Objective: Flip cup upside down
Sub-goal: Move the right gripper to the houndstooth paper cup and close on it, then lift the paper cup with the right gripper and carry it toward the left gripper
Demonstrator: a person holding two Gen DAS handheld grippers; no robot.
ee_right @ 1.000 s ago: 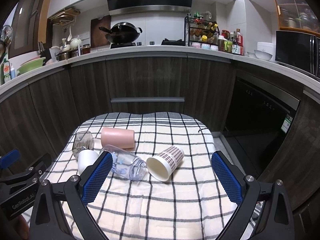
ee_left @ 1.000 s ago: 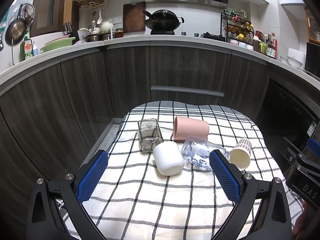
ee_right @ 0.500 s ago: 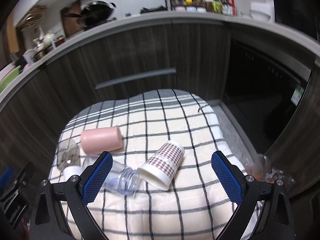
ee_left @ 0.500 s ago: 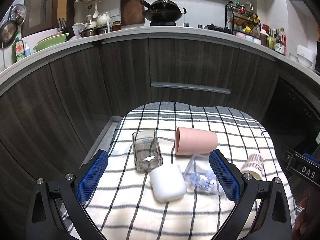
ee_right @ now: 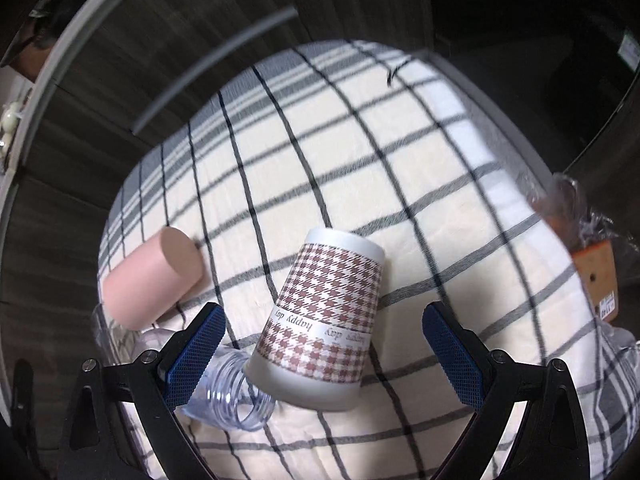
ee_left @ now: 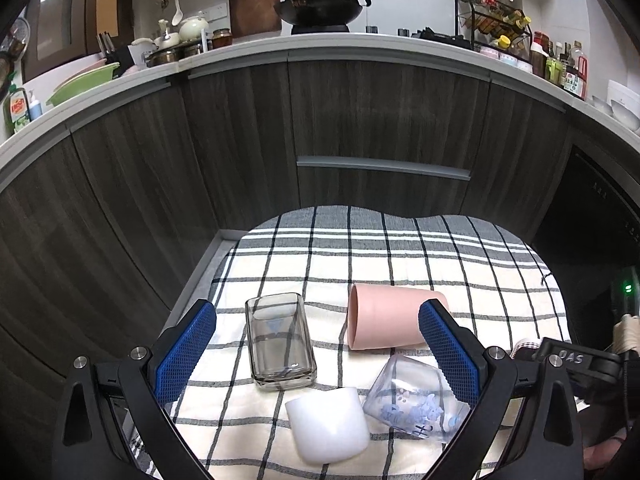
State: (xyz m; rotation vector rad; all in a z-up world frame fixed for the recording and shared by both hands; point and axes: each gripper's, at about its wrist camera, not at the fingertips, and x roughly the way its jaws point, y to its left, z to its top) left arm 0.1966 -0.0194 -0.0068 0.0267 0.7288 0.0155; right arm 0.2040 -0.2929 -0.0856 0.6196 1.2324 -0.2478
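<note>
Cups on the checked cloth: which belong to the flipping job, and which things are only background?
Job: houndstooth paper cup between the open right gripper; pink cup; white cup; square glass; clear printed cup.

Background: wok; spice rack; green basin.

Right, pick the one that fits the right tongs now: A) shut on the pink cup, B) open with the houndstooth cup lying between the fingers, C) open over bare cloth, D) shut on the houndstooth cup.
B: the right tongs are open, and the houndstooth cup lies on its side on the cloth between the blue fingers, neither of them touching it.
</note>
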